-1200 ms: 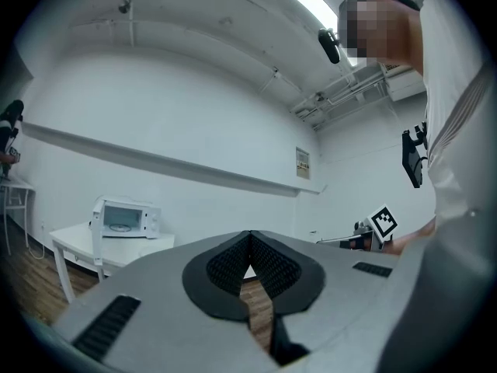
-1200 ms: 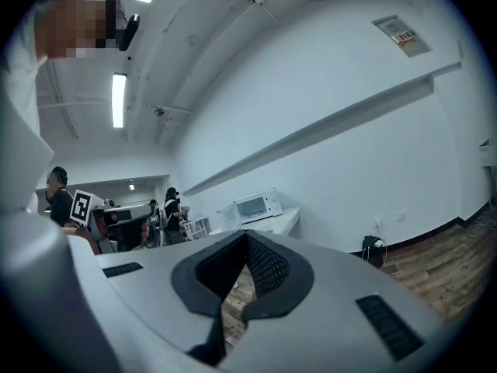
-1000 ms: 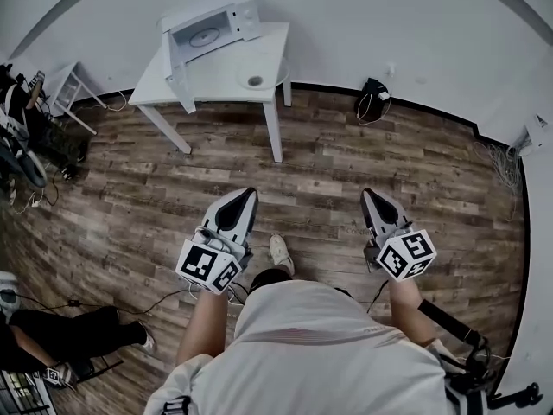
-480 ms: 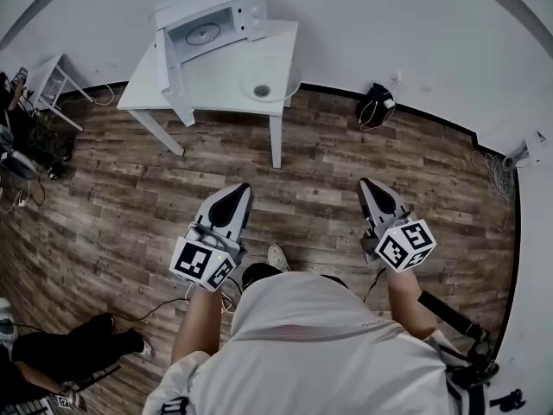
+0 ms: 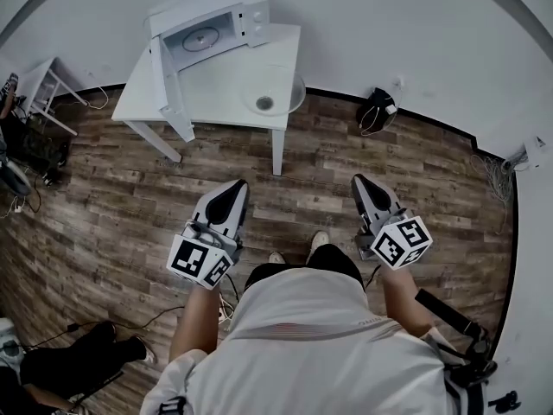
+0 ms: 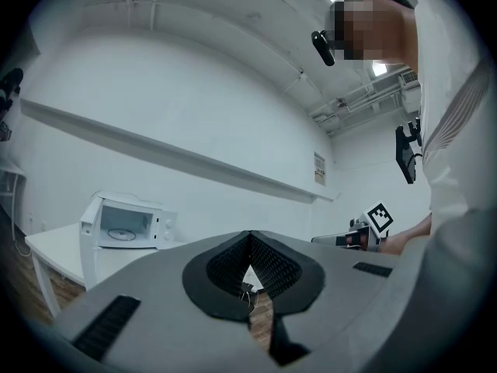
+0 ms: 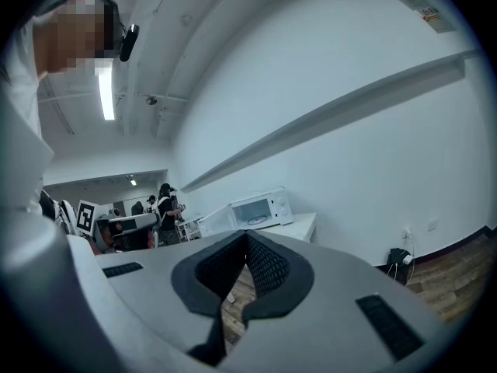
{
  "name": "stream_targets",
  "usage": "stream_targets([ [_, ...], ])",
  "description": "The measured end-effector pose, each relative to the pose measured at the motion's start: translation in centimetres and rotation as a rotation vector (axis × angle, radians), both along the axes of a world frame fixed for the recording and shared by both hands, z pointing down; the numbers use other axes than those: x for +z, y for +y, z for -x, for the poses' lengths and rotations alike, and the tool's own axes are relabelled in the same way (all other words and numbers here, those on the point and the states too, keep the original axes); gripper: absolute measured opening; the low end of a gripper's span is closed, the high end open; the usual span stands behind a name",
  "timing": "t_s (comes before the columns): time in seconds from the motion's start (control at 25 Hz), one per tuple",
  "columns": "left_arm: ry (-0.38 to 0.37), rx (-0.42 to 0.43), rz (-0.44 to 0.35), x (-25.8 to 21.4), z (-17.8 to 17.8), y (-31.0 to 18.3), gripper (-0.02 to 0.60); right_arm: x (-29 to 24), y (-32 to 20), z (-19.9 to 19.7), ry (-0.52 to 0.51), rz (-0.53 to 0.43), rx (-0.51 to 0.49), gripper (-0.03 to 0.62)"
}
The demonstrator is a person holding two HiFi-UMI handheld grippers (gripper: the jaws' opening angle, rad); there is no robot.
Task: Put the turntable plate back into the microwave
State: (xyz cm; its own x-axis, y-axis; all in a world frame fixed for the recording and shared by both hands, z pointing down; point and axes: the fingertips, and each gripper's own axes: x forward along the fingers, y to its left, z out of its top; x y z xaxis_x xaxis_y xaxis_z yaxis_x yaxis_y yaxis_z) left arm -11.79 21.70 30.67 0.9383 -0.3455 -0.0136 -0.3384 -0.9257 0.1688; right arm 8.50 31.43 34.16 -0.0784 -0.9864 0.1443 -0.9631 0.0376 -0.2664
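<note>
Left gripper (image 5: 232, 186) and right gripper (image 5: 361, 182) had jaws together, both empty, microwave (image 5: 207, 26) stood open on table (image 5: 203, 93), plate (image 5: 275, 89) lay beside it.

A bare test room: white walls (image 5: 389, 24), loose cables (image 5: 494, 164) on plank floor (image 5: 320, 180), lone table (image 5: 216, 93) with microwave (image 5: 207, 20).

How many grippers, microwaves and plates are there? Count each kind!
Grippers: 2 (left gripper, right gripper)
Microwave: 1
Plate: 1
Total: 4
</note>
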Motion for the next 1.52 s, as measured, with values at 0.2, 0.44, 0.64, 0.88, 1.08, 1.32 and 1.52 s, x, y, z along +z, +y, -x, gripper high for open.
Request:
stream_targets([
  [0.2, -0.009, -0.023, 0.002, 0.2, -1.9, -2.5, 0.011, 0.8, -3.2, -2.2, -0.013, 0.0, -0.021, 0.003],
  [0.44, -0.019, -0.091, 0.004, 0.6, -5.5, -6.5, 0.011, 1.2, -8.9, -6.4, -0.037, -0.019, -0.082, 0.003],
  [0.64, -0.024, -0.161, -0.001, 0.4, -9.9, -10.1, 0.011, 0.8, -14.2, -11.5, -0.049, -0.036, -0.146, 0.003],
  [0.88, -0.033, -0.246, 0.012, 0.4, -14.9, -14.0, 0.011, 1.1, -20.1, -17.1, -0.074, -0.032, -0.225, 0.003],
  [1.08, -0.045, -0.309, 0.016, 0.3, -17.8, -16.0, 0.011, 1.9, -23.5, -19.9, -0.1, -0.01, -0.301, 0.003],
  [1.32, -0.072, -0.322, 0.041, 1.4, -18.9, -17.4, 0.011, 3.5, -26.0, -20.5, -0.14, 0.019, -0.333, 0.003],
  [1.52, -0.057, -0.317, 0.061, 2.0, -18.5, -19.9, 0.011, 3.5, -27.9, -19.8, -0.122, 0.036, -0.335, 0.003],
])
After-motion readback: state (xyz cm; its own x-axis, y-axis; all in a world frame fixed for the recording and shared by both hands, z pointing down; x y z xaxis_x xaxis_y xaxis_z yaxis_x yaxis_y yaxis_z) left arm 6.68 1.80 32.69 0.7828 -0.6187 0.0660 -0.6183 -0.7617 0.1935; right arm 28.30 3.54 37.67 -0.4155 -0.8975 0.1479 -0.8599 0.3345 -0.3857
